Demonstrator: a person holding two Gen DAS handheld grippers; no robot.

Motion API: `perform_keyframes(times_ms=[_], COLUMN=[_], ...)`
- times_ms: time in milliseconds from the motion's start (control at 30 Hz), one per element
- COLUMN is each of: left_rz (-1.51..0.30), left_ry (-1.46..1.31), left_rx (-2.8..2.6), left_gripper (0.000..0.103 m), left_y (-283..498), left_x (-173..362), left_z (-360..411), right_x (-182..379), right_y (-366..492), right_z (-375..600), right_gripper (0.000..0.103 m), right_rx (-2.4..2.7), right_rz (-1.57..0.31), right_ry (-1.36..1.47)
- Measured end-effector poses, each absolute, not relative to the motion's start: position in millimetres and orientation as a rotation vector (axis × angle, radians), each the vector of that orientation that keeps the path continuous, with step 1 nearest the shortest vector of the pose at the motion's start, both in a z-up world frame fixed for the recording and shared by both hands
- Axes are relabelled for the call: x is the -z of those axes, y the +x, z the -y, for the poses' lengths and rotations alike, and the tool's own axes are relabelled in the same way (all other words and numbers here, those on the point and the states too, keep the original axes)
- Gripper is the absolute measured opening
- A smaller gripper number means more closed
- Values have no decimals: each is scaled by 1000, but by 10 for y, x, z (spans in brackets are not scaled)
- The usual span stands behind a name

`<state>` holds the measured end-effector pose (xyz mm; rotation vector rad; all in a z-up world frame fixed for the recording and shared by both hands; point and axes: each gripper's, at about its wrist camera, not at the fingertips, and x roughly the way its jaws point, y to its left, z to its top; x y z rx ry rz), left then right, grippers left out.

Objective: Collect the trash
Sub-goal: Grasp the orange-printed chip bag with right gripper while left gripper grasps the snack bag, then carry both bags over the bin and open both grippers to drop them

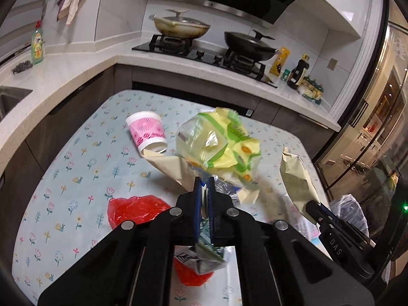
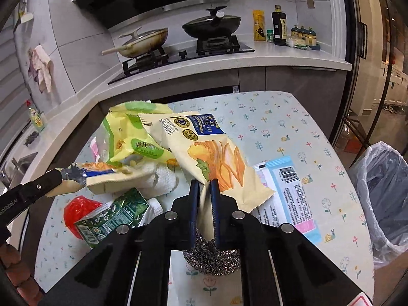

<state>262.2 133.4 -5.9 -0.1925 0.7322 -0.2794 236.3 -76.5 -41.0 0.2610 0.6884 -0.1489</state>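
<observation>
My left gripper [image 1: 204, 181] is shut on a bundle of wrappers: a green-and-yellow plastic snack bag [image 1: 224, 142] and a cream wrapper, lifted above the table. It also shows in the right wrist view [image 2: 63, 176] at the left. My right gripper [image 2: 204, 186] is shut on a cream chip bag [image 2: 206, 153], also lifted; the bag's back shows in the left wrist view [image 1: 297, 178]. On the flowered table lie a pink paper cup [image 1: 148, 132], a red plastic bag [image 1: 132, 210], a green carton [image 2: 112, 216], a steel scourer [image 2: 211, 257] and a blue-and-white wipes packet [image 2: 288, 196].
A bin lined with a clear bag [image 2: 382, 199] stands off the table's right edge. Behind the table runs a counter with a hob, two pans [image 2: 211, 24], bottles [image 2: 279, 26] and a dish soap bottle [image 1: 37, 44]. A sink [image 1: 10, 99] is at the left.
</observation>
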Motion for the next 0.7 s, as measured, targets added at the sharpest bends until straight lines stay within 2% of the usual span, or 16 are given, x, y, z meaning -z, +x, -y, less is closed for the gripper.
perform_keyframes(times_ms=[333, 700], left_rz=[-646, -629], left_ry=[-165, -104], left_rx=[367, 504], left_gripper=[4, 4], left_y=[2256, 1842], left_x=[-430, -655], left_z=[-935, -99], right_x=[-1, -73], right_y=[1798, 1172], right_z=[1288, 2001], right_gripper=[10, 10], right_rx=[198, 298], right_rz=[-577, -523], right_ry=[334, 415])
